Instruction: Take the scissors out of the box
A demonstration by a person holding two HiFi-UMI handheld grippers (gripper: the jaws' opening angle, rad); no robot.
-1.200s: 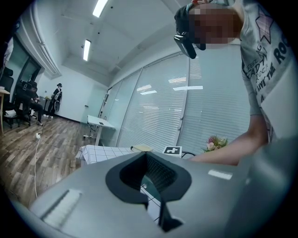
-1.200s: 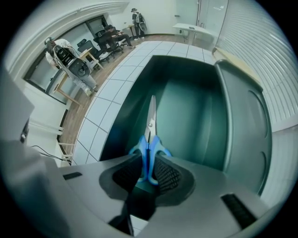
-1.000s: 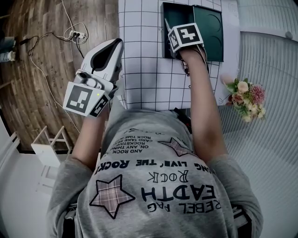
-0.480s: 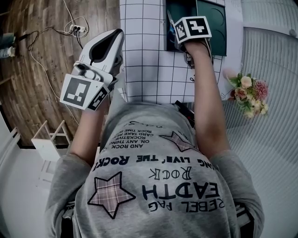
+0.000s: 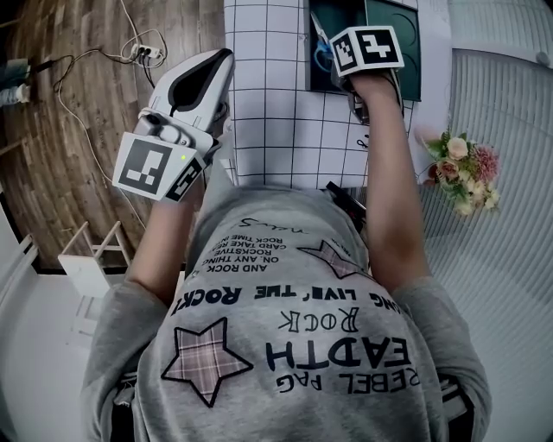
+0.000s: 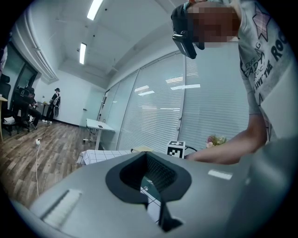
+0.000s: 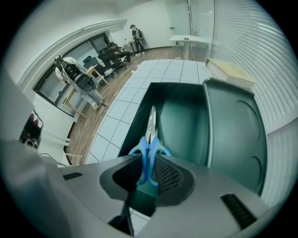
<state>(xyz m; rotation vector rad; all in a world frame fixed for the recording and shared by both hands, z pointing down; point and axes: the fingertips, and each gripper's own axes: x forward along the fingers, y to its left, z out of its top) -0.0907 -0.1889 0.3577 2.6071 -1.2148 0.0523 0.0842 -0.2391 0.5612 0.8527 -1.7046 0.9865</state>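
Blue-handled scissors (image 7: 149, 142) are pinched by their handles between my right gripper's (image 7: 148, 174) pads, silver blades pointing away over the open dark green box (image 7: 181, 111). The box's lid (image 7: 235, 125) lies folded open to the right. In the head view the right gripper (image 5: 335, 59) hangs above the box (image 5: 333, 15), pointing steeply down, with the scissors (image 5: 321, 53) showing just left of its marker cube. My left gripper (image 5: 219, 62) hovers off the table's left edge, pointing roughly level. The left gripper (image 6: 156, 186) has its jaws together and nothing between them.
The box rests on a table with a checked cloth (image 5: 276, 112). A flower bunch (image 5: 462, 173) lies at the right. A cable and power strip (image 5: 143, 62) lie on the wooden floor at the left, and a white rack (image 5: 91, 268) stands nearer. A beige pad (image 7: 230, 69) lies beyond the box.
The right gripper has risen a little over the box with the scissors; their blue handles now show beside the marker cube. The left gripper has barely moved.
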